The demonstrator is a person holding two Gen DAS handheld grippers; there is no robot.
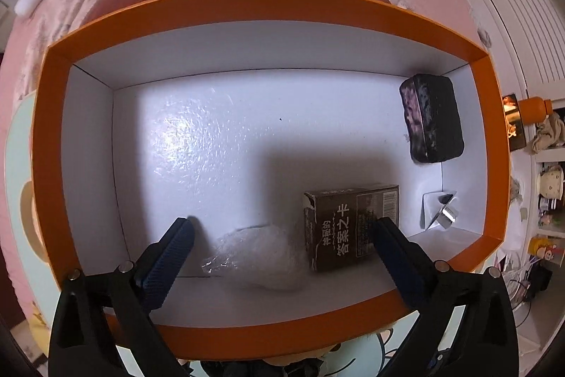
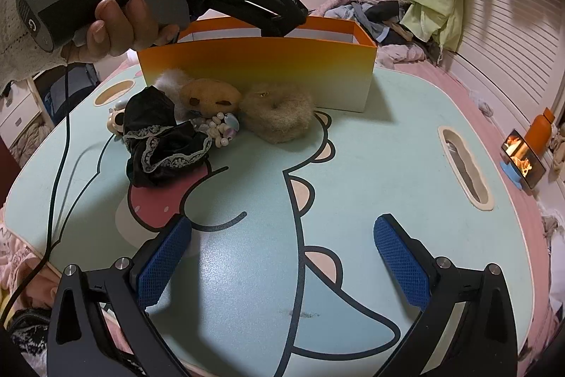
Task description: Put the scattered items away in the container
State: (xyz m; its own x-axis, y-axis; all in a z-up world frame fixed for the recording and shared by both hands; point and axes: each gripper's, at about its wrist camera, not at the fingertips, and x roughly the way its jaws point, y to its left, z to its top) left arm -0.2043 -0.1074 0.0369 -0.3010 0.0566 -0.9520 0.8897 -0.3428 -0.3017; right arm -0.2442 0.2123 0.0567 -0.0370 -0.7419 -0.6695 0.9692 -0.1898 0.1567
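The big table (image 2: 353, 165) w/ the blue cartoon animal on it holds all the stuff. At its far side stands the orange box (image 2: 254, 76), long side facing the right claw. In the left cam you look down into the box: a black pouch (image 1: 432, 119) in the far right corner, a brown card box (image 1: 349, 225) near the right wall, a clear crinkly plastic bag (image 1: 257, 257) by the near wall, and a small shiny bit (image 1: 448, 214) on the right wall side. The left claw (image 1: 282, 246) points down into the box w/ its jaws wide apart; the bag lies between them but the pads don't press on it, so I think it's been let go. Still out on the table, just in front of the box, sits a pile: a black lacy cloth (image 2: 162, 143), a fuzzy tan ring (image 2: 279, 115), a tan plush thing (image 2: 212, 98), a white fluffy bit (image 2: 169, 78) and some small beady things (image 2: 220, 128). The right claw (image 2: 282, 253) hangs low over the near part of the table, jaws wide apart, nothing in them. The pile is ahead of it and to the left, well apart. The black cloth is the closest piece, and its long way runs toward the claw. The left claw is up over the box, v. near the pile too, so either could go next; I'd guess left, since the pile sits right below it.
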